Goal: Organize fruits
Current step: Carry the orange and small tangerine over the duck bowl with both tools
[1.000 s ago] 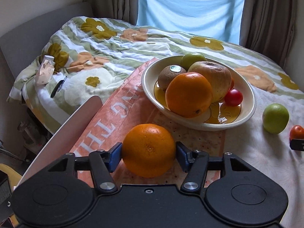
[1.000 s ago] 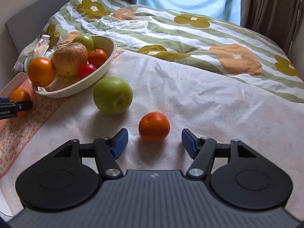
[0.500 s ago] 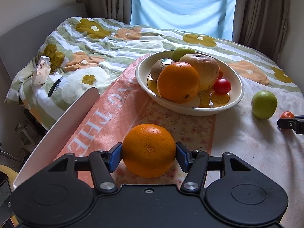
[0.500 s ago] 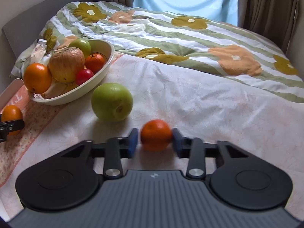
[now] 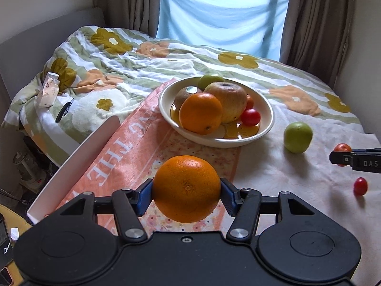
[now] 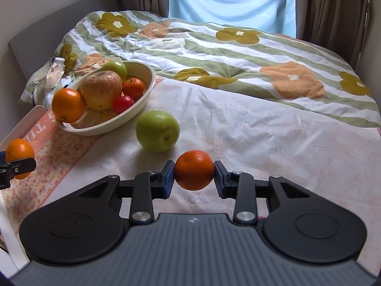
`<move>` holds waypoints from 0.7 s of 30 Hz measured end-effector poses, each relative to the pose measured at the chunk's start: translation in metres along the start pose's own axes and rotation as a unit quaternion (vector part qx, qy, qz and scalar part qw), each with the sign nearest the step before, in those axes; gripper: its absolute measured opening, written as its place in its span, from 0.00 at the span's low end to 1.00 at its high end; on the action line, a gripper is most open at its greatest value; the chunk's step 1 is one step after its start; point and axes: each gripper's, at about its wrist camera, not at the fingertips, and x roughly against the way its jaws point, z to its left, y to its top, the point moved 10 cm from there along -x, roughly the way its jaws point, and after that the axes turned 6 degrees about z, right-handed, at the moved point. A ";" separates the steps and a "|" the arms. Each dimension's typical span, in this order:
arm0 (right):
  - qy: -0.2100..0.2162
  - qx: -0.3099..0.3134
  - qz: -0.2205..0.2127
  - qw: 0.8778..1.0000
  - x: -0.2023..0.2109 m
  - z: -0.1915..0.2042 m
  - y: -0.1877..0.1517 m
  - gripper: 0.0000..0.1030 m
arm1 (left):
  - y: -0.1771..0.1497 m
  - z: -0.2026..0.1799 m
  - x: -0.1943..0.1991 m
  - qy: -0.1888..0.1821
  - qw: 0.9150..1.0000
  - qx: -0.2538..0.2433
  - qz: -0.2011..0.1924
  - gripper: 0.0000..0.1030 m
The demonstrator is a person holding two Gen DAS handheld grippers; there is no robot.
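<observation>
The left tool [image 5: 186, 193] clamps a large orange [image 5: 186, 188] before the fruit-filled bowl [image 5: 265, 128], the right tool [image 6: 194, 175] clamps a small orange [image 6: 194, 172] beside a green apple [image 6: 157, 131].

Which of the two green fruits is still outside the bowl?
The larger green fruit, lying on the cloth just right of the bowl. The other green fruit sits inside the bowl at its back, behind the brownish apple.

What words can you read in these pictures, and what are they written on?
"NG THE": white letters on the orange cloth under the fruit bowl; the rest is cut off.
"DAS": on the right gripper, seen from the left wrist camera; the word runs off the picture's edge.
The small packet on the quilt has print too small to read.
The sticker on the kiwi is too blurred to read.
</observation>
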 end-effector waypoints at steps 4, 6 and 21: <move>0.006 -0.001 -0.005 1.000 0.020 0.008 0.001 0.48 | 0.006 -0.004 0.018 -0.007 1.000 -0.002 -0.008 0.61; 0.009 -0.001 -0.008 1.000 0.029 0.011 0.003 0.48 | 0.010 -0.006 0.027 -0.009 1.000 -0.005 -0.012 0.61; 0.006 -0.026 -0.023 0.999 0.062 0.057 0.037 0.48 | 0.066 0.003 0.047 -0.062 0.996 -0.053 -0.028 0.61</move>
